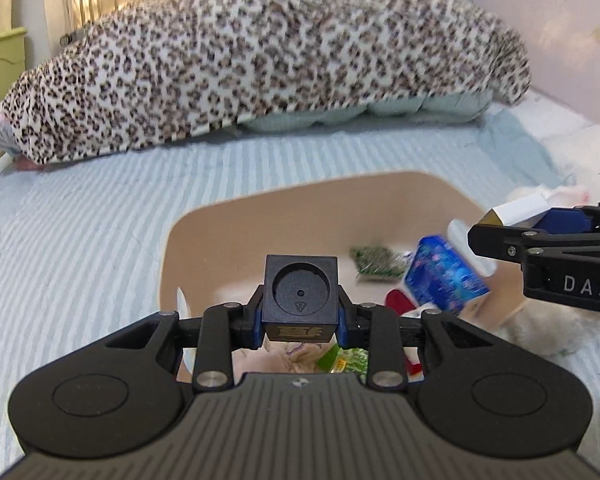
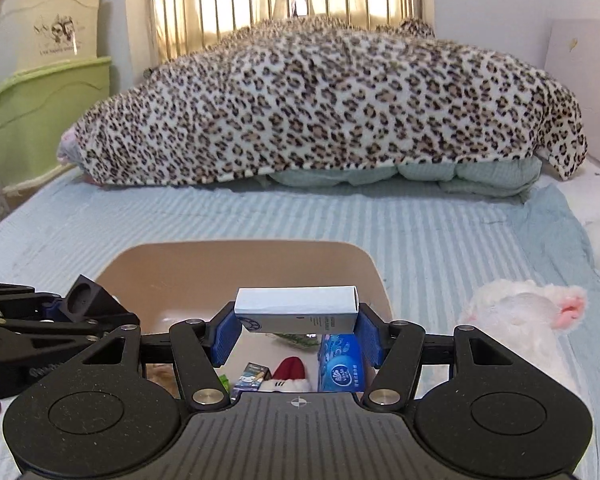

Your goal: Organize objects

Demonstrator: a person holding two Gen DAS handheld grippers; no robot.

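My left gripper (image 1: 300, 320) is shut on a black cube (image 1: 300, 292) and holds it above the tan bin (image 1: 380, 188). It also shows at the left of the right wrist view, cube (image 2: 88, 296) included. My right gripper (image 2: 296, 330) is shut on a white rectangular box (image 2: 296, 308), held crosswise above the same tan bin (image 2: 240, 256); the box (image 1: 520, 206) shows in the left wrist view too. Inside the bin lie a blue tissue pack (image 2: 342, 364), a green packet (image 1: 376, 262), a red item (image 2: 290, 368) and a small carton (image 2: 252, 376).
The bin sits on a blue striped bedsheet (image 2: 440, 232). A leopard-print blanket (image 2: 320, 108) is heaped at the far end. A white plush toy (image 2: 520, 320) lies right of the bin. Green and cream storage boxes (image 2: 40, 92) stand at the left.
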